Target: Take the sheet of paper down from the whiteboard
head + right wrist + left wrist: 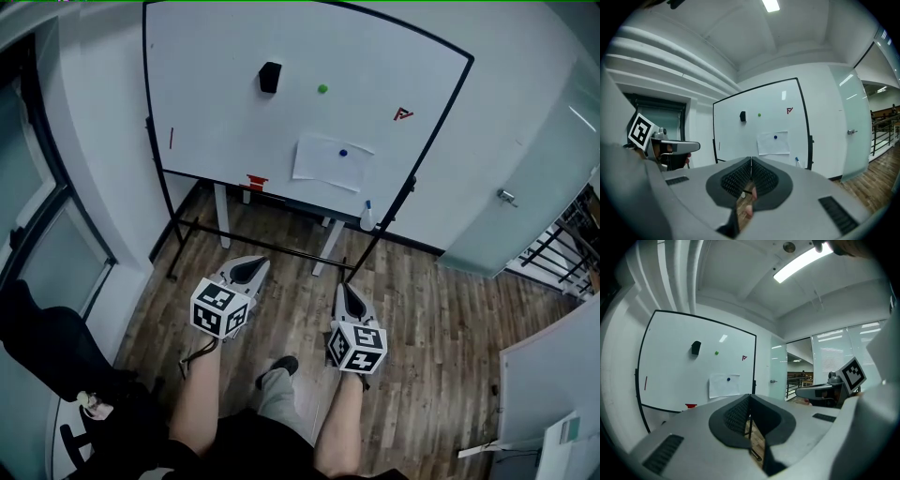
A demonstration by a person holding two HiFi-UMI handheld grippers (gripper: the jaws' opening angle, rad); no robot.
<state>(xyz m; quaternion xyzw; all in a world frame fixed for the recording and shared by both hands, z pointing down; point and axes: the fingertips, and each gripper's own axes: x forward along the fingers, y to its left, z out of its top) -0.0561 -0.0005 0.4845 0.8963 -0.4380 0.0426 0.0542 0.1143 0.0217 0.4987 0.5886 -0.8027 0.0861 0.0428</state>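
1. Currently, the sheet of paper (323,164) hangs on the whiteboard (216,122), in the board's lower right part, at the upper centre of the head view. A blue magnet (343,152) sits on it near its top edge.
2. Lower down, left of centre in that view, the left gripper (249,270) is held above the wooden floor (441,309) and points up the frame toward the board. Its own view shows the two jaws pressed together with nothing between them.
3. Just to its right, at the lower centre, the right gripper (349,296) points the same way. Its jaws also meet tip to tip and are empty.
4. Both grippers are well apart from the sheet of paper, and neither touches the whiteboard.
5. Higher on the board, a black eraser (270,77) sits near the top centre, with a green magnet (322,89) to its right. A small red mark (403,114) lies farther right.
6. Along the board's bottom ledge, a red object (256,181) rests toward the left. A white bottle with a blue cap (367,217) stands below and to the right of the paper.
7. At the right of the frame, a glass door (539,178) stands beside the board.
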